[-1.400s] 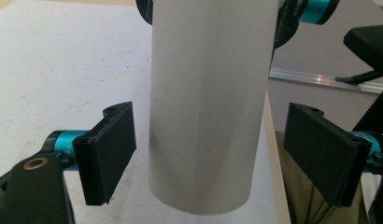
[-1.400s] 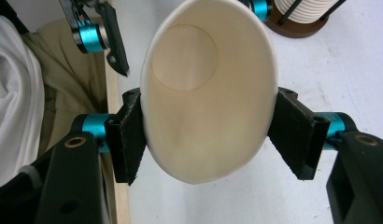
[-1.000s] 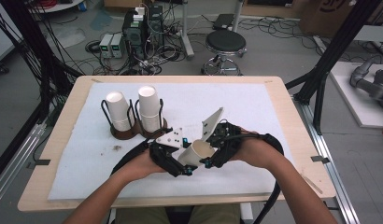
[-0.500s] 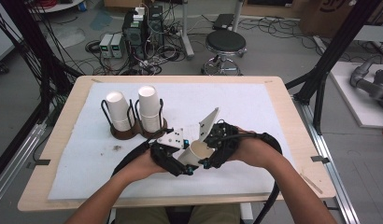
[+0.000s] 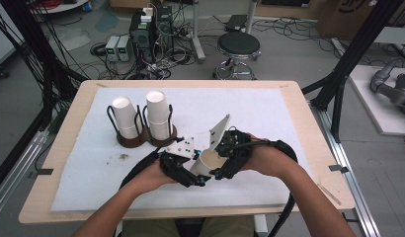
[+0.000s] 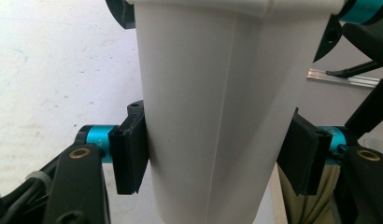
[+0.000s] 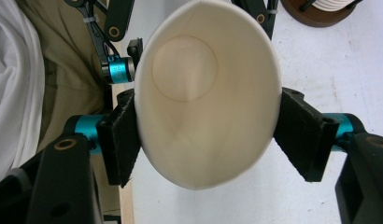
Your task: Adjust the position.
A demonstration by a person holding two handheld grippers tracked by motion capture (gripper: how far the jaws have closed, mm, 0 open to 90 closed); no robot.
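Observation:
A white paper cup (image 5: 208, 162) hangs tilted above the table's near middle, held from both sides. My left gripper (image 5: 188, 173) is shut on its lower wall; in the left gripper view both black pads (image 6: 129, 158) press the cup (image 6: 213, 107). My right gripper (image 5: 229, 157) is shut on the cup's rim. The right gripper view looks into the open mouth of the cup (image 7: 203, 102), squeezed into an oval between the pads (image 7: 299, 140), with the left gripper's jaws beyond.
A dark wire cup holder (image 5: 141, 140) stands at the left on the white mat (image 5: 269, 108), carrying two upside-down stacks of white cups (image 5: 158, 114). The wooden table edge (image 5: 190, 212) runs just below my hands. Stool and cables lie on the floor beyond.
My right gripper has shifted a little to the left, closer to the left gripper. The cup stays held between them at about the same spot.

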